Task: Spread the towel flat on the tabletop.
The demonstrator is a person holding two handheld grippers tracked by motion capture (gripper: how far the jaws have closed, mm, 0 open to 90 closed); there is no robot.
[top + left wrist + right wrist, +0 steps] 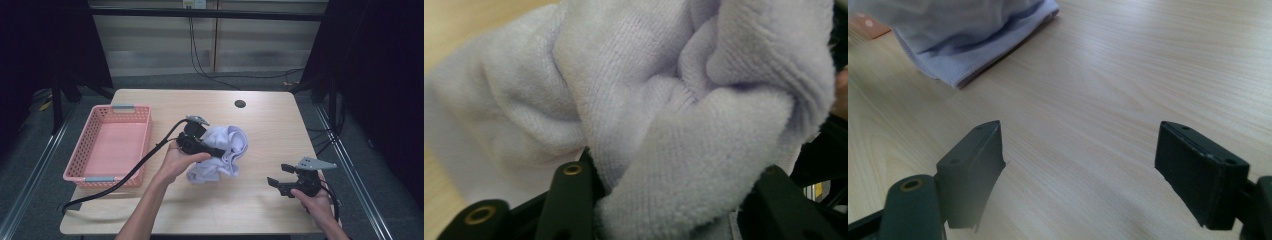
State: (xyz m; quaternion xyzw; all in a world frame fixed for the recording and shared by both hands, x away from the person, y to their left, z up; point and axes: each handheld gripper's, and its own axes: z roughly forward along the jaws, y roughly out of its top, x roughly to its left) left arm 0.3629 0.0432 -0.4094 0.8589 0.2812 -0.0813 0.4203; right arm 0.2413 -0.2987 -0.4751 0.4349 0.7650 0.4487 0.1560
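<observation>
On the left of the table [260,125] I count one pink plastic basket [111,145], lying near the left edge with nothing in it that I can see. Just to its right, near the middle of the table, lies one pale lavender towel [222,152], crumpled into a heap. My left gripper [212,150] is buried in that heap from the basket side, with one black cable [125,177] trailing back toward the table's near left corner. In the left gripper view a thick fold of the towel [664,130] bulges up between the two fingers [571,195], which stand about half apart; the cloth packs the gap and lies against both, though I cannot tell whether they are pinching it. Well apart to the right, near the table's near right corner, my right gripper [280,182] sits low over the table. In the right gripper view its two fingers [973,167] gape wide over bare wood, holding nothing, and the towel's hemmed edge [963,35] lies farther ahead.
</observation>
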